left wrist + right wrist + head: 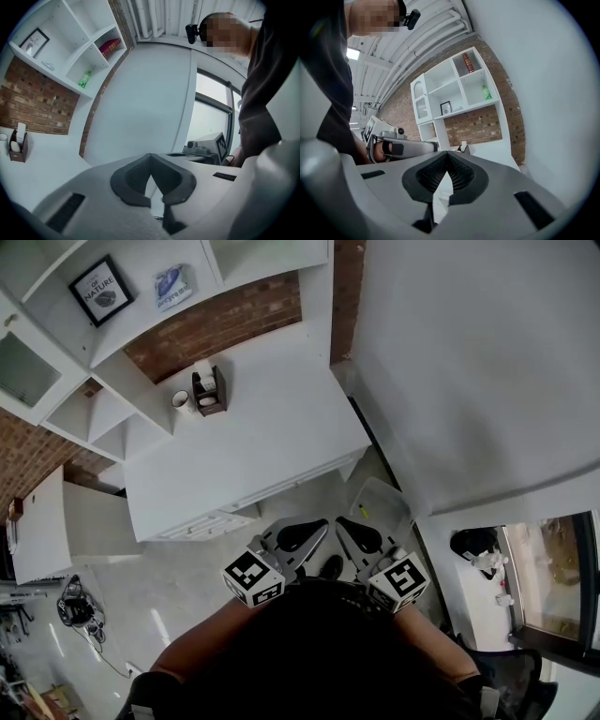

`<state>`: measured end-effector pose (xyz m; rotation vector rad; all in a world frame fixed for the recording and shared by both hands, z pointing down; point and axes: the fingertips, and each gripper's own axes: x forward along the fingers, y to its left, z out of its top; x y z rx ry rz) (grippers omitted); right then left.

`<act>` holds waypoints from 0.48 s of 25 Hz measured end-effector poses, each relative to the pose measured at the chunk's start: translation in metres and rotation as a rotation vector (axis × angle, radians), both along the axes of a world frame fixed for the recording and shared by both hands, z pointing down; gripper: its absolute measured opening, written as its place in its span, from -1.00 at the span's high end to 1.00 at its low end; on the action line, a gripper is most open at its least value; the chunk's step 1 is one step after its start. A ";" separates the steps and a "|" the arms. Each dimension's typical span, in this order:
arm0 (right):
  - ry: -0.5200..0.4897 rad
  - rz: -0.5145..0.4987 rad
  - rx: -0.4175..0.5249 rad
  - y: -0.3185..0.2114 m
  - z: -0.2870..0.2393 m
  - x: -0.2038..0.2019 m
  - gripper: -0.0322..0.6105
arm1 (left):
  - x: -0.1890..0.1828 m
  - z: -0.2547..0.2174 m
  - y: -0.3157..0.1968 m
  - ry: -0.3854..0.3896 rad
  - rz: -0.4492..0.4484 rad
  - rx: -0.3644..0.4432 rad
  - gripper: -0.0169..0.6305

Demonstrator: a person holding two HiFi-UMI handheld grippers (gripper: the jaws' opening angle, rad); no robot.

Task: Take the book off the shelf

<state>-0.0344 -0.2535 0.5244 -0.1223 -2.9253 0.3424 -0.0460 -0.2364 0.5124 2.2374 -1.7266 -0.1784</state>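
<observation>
A red book (111,46) stands in the top right compartment of the white wall shelf (70,42), far above and ahead of both grippers. The right gripper view shows the same book (467,62) in the top compartment, small and distant. In the head view the book is hidden by the shelf boards. My left gripper (300,535) and right gripper (361,535) hang side by side close to my body, over the floor in front of the white counter (262,437). The left gripper (151,161) is shut with nothing in it. The right gripper (447,161) is shut and empty too.
A green bottle (85,79) stands in the compartment below the book. A brown holder (210,390) and a mug (181,400) sit at the back of the counter. A framed print (100,292) leans on a lower shelf. A white bin (380,507) stands on the floor by the right wall.
</observation>
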 end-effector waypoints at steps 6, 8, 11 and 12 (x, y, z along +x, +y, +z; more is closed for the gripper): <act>0.025 -0.030 -0.016 -0.022 0.011 -0.035 0.85 | -0.035 0.012 -0.022 0.020 -0.033 -0.010 0.93; 0.028 -0.027 -0.005 -0.033 0.012 -0.051 0.85 | -0.052 0.015 -0.032 0.030 -0.033 -0.006 0.93; 0.043 -0.018 -0.004 -0.046 0.014 -0.071 0.85 | -0.080 0.013 -0.050 0.027 -0.020 0.006 0.93; 0.047 -0.013 -0.011 -0.051 0.015 -0.079 0.85 | -0.090 0.012 -0.056 0.020 -0.014 0.010 0.93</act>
